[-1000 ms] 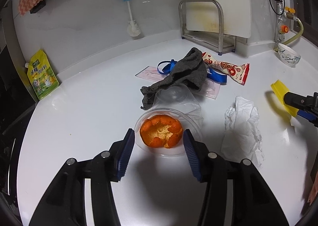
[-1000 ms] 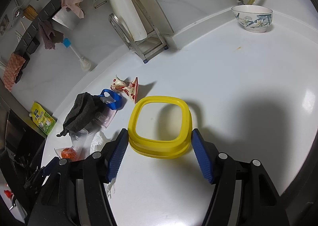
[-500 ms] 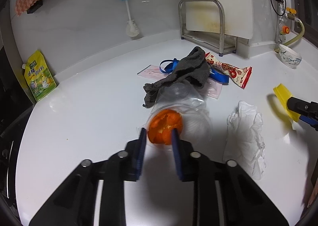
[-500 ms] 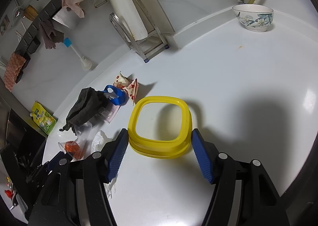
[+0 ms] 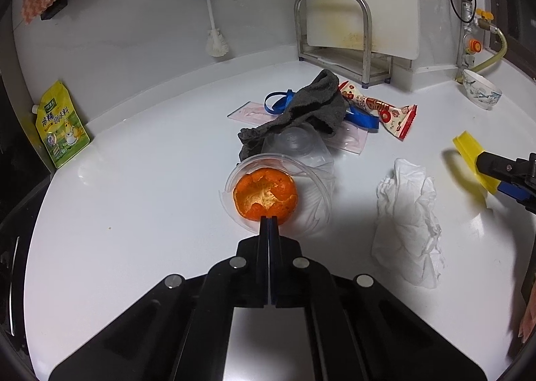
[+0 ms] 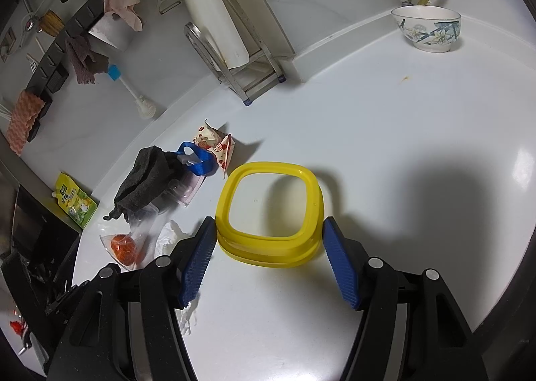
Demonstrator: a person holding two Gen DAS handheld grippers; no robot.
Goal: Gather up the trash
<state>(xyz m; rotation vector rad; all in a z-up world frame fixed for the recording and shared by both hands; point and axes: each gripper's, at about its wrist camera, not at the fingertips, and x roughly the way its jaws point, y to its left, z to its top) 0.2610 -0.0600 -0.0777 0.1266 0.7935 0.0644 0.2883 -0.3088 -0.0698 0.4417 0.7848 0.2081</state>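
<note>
My left gripper [image 5: 268,219] is shut on the near rim of a clear plastic cup [image 5: 310,186] that holds an orange peel [image 5: 265,192]; the cup is tipped up toward the camera, just above the white counter [image 5: 140,200]. The cup and peel also show in the right wrist view [image 6: 124,245]. My right gripper [image 6: 268,255] has its blue pads on both sides of a yellow square container [image 6: 269,208] and holds it over the counter. A crumpled white tissue [image 5: 408,223] lies right of the cup.
A grey cloth [image 5: 301,109], blue ribbon [image 5: 278,101], a red-and-white snack wrapper [image 5: 382,109] and a pink card lie behind the cup. A patterned bowl [image 6: 427,29], a metal rack with a cutting board [image 5: 338,36], a brush and a yellow-green pouch [image 5: 62,126] stand around the edges.
My left gripper closed from wide open onto the cup's rim and tipped the cup with the peel up. The right gripper and yellow container stayed put.
</note>
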